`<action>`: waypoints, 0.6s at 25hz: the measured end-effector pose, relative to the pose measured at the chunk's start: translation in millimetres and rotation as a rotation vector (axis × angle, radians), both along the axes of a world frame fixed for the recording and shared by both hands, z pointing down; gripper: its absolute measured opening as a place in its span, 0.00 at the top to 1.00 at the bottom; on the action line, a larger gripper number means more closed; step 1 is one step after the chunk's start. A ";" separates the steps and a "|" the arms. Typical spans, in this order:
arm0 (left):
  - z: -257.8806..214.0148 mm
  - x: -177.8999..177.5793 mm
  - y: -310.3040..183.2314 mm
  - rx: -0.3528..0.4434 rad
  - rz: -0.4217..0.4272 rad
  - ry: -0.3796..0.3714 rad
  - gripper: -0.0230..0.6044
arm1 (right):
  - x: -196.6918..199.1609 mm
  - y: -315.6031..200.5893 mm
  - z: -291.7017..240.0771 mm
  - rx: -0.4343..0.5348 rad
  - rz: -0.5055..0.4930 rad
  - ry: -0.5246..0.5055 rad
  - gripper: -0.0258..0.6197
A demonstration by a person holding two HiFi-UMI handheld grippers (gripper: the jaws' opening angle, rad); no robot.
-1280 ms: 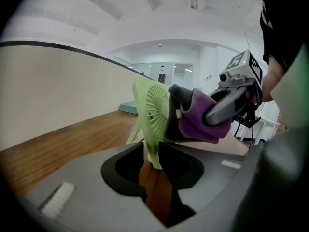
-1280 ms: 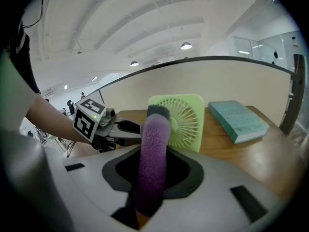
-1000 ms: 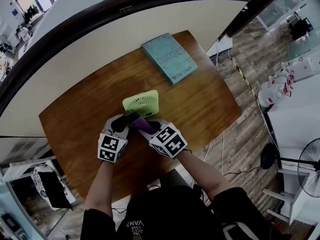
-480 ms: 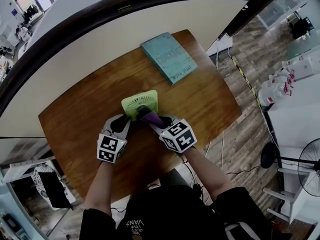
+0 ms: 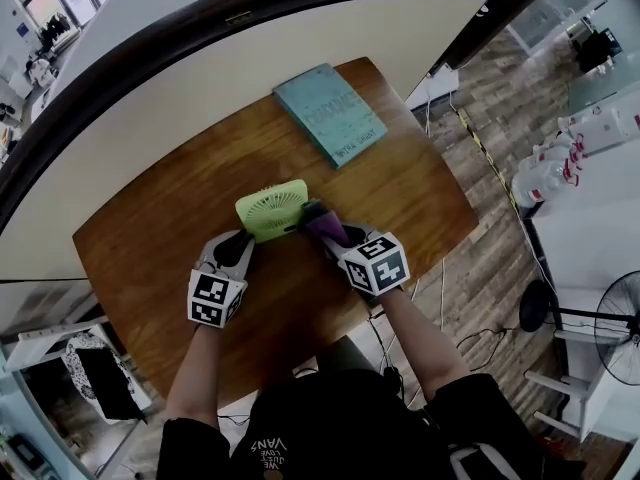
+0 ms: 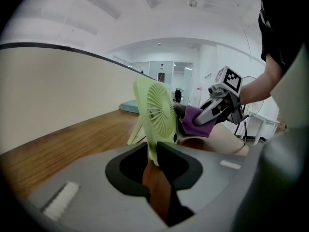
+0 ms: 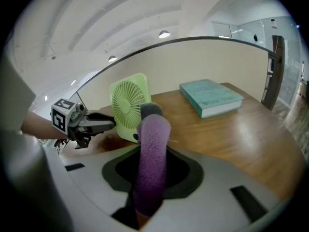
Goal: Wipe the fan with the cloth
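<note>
Green fan (image 5: 272,209) upright mid-way across wooden table (image 5: 150,258), near left corner clamped in left gripper (image 5: 243,240), jaws just now closing tighter on it. Purple cloth (image 5: 322,223) pinched in right gripper (image 5: 333,235), against fan's right edge. Teal book (image 5: 330,113) far right.

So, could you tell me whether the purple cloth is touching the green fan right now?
Touching. The left gripper view shows the purple cloth pressed against the green fan with no gap between them; the head view agrees.
</note>
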State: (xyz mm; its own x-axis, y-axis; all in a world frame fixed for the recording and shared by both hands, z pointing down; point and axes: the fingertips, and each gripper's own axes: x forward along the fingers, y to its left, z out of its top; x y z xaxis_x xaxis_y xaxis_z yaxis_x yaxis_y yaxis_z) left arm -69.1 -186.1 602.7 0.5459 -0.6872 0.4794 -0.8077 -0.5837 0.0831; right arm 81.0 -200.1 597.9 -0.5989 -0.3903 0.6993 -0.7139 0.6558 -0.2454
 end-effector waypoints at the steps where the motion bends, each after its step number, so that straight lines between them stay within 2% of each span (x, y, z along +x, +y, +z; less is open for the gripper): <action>1: 0.1 -0.2 0.2 -0.001 -0.001 0.003 0.85 | 0.3 1.2 -0.3 0.000 0.003 0.001 0.81; 6: -4.7 -1.2 0.1 0.005 -0.011 0.012 0.85 | -12.9 21.1 -10.3 0.016 -0.024 -0.012 0.81; 11: -13.2 -9.1 4.6 0.025 -0.031 0.016 0.85 | -67.5 58.5 -4.4 -0.020 -0.163 -0.052 0.81; 15: -22.3 -22.8 13.4 0.040 -0.064 0.008 0.86 | -108.2 69.0 5.7 -0.043 -0.228 -0.073 0.81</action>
State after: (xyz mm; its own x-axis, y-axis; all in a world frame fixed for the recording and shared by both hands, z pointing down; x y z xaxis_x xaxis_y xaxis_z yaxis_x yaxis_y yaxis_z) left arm -91.9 -172.7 580.4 0.5039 -0.7393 0.4468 -0.8428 -0.5340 0.0669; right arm -27.2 -131.0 603.6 -0.7179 -0.2105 0.6636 -0.5282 0.7857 -0.3221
